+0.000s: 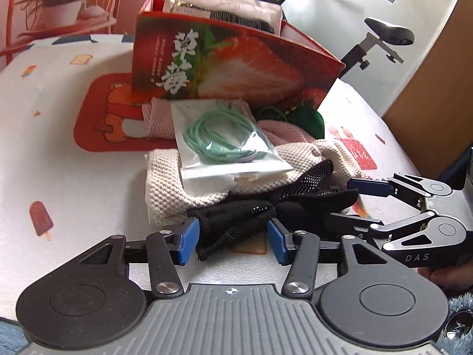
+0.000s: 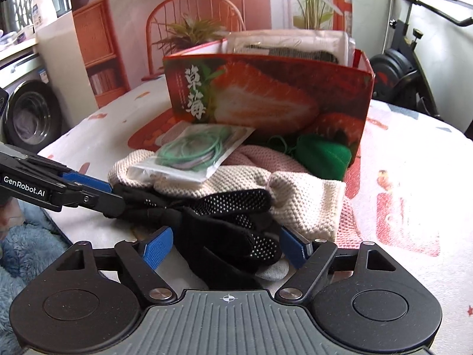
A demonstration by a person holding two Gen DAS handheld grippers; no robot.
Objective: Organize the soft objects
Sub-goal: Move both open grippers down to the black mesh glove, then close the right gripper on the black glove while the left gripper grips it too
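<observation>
Straddling black glove (image 1: 254,207) | left hand-held gripper (image 1: 233,244) apart | right hand-held gripper (image 2: 226,247) apart, level

Exercise bike (image 2: 408,59), washing machine (image 2: 29,112), potted plant (image 1: 63,3), orange wire chair (image 2: 195,20), blue fluffy rug (image 2: 20,248).

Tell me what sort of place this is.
Probably a home, a lived-in multipurpose room: a washing machine, an exercise bike, and a table with a cartoon-print cloth holding knitwear and gloves.
</observation>
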